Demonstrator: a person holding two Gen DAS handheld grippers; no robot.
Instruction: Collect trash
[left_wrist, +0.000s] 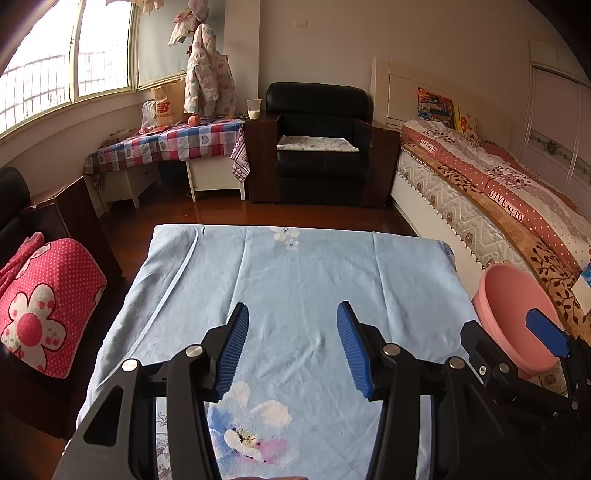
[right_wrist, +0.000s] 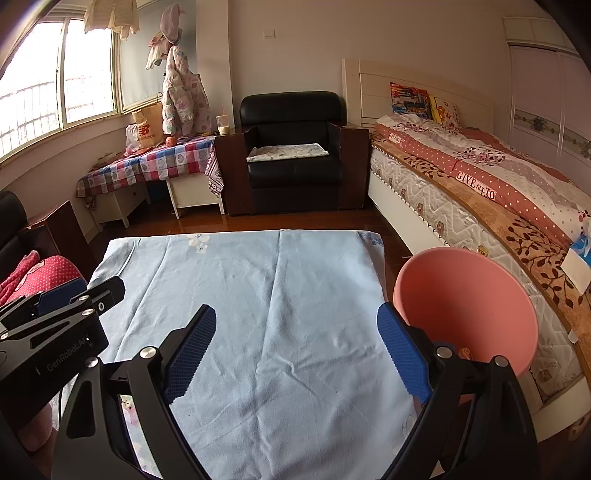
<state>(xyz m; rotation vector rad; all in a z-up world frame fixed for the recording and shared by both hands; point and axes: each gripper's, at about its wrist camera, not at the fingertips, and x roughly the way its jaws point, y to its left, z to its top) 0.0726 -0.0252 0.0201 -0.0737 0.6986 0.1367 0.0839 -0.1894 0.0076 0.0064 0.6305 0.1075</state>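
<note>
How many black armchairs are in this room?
2. One black armchair stands against the far wall, between the checked-cloth table and the bed. Another armchair is at the left edge, only partly in view. More may be hidden behind the cameras.

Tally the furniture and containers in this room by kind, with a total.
Black armchair: 1
Bed: 1
Pink basin: 1
Table under blue cloth: 1
Side table under checked cloth: 1
Paper bag: 1
Plastic cup: 1
Total: 7
</note>
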